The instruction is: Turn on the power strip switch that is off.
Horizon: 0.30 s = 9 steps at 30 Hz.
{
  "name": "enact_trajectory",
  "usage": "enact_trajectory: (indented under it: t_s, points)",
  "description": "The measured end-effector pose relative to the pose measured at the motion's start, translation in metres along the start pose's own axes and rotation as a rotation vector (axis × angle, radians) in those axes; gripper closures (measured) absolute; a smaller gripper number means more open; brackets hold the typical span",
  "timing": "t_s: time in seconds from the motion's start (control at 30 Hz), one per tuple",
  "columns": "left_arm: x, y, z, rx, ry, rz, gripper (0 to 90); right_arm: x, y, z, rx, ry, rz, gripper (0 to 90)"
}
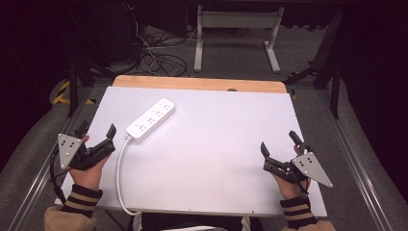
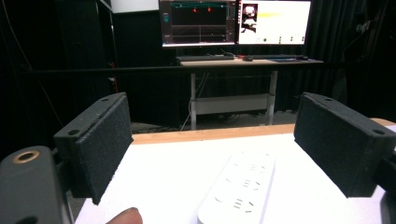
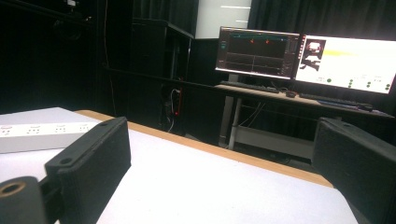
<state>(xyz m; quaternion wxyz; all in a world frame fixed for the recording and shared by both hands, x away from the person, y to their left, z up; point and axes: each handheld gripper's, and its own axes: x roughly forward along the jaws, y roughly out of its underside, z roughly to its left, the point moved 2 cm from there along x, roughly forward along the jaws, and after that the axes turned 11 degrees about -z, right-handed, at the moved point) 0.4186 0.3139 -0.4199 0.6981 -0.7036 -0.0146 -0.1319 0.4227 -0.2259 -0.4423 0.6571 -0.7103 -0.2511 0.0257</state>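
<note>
A white power strip (image 1: 150, 119) lies slantwise on the white table top (image 1: 216, 144), left of centre, and its white cable (image 1: 121, 168) runs down over the near edge. My left gripper (image 1: 98, 132) rests at the table's left edge, open, jaws wide apart with nothing between them. The strip (image 2: 240, 191) lies just ahead of it in the left gripper view. My right gripper (image 1: 280, 143) sits near the right front, also open and empty. The right gripper view has the strip (image 3: 42, 135) far off at its left.
A wooden strip (image 1: 199, 83) borders the table's far edge. Beyond it stand a desk frame (image 1: 235, 29) and tangled cables (image 1: 159, 57) on the floor. Monitors (image 2: 233, 21) glow on a desk in the background.
</note>
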Motion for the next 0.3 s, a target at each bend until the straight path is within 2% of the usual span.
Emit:
enact_trajectory:
  t_s: [0.3]
  points:
    - [0.0011, 0.0002, 0.0003, 0.0, -0.005, 0.004, 12.0, 0.0013, 0.0008, -0.0011, -0.001, 0.0, 0.003, 5.4]
